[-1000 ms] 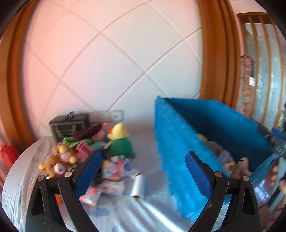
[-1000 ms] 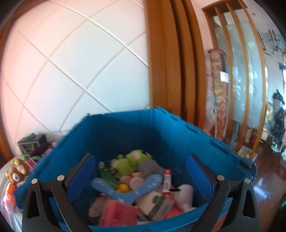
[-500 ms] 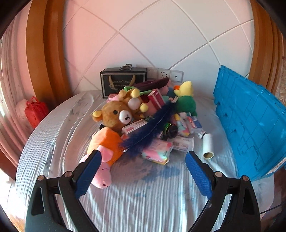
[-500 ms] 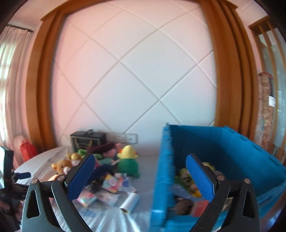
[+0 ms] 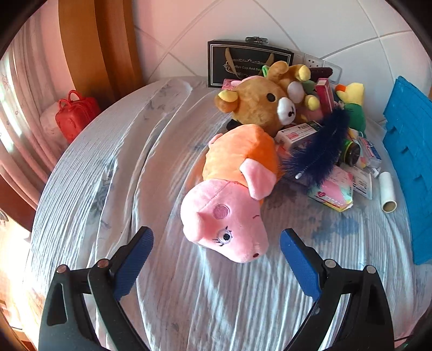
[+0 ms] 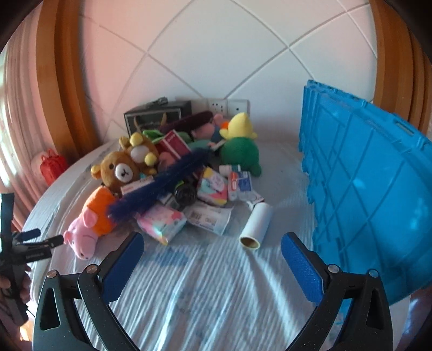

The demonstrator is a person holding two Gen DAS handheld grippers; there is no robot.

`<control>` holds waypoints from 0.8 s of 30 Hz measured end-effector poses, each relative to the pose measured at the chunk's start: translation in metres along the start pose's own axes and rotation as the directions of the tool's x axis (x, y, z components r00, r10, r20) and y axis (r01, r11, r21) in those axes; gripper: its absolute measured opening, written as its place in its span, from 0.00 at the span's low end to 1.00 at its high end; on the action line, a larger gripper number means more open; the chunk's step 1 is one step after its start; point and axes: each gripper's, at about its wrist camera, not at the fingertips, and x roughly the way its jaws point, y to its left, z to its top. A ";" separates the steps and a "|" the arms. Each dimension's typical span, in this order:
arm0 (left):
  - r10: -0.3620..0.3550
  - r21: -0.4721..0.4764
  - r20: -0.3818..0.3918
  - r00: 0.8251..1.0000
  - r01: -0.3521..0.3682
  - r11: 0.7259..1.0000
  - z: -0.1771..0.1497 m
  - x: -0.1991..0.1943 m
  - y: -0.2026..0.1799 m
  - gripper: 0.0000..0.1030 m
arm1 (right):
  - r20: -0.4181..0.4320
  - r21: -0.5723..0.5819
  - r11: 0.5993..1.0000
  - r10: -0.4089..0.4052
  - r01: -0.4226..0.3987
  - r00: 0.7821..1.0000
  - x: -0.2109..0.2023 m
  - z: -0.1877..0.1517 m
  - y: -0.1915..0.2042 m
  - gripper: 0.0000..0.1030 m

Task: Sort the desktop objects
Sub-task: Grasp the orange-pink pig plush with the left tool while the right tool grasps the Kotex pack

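beside the blue crate (image 6: 364,189), a toy pile (image 6: 167,172) on cloth

Warm daylight comes in from the left, tinting the wall (image 5: 310,24) pinkish and blowing out the tabletop's (image 5: 89,194) left edge. The pink pig plush (image 5: 229,216) casts a soft shadow rightward. Fisheye bending curves both views' borders, dark corners vignette, and the right wrist view is slightly motion-blurred.

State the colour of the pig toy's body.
Orange; the pig has a pink head. It shows best in the left wrist view.
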 end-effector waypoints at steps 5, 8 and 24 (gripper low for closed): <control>-0.021 0.015 -0.031 0.999 0.022 1.000 0.022 0.032 -0.004 0.93 | -0.091 -0.036 0.999 0.034 -0.037 0.995 0.043 0.000 0.011 1.00; -0.017 0.059 -0.058 0.998 0.021 0.998 0.035 0.054 -0.016 0.93 | -0.142 -0.069 0.996 0.050 -0.061 0.989 0.073 0.005 0.020 1.00; 0.068 0.095 -0.254 0.965 -0.045 0.994 0.056 0.146 -0.030 0.93 | -0.422 -0.296 0.907 0.158 -0.301 0.893 0.239 0.011 0.091 1.00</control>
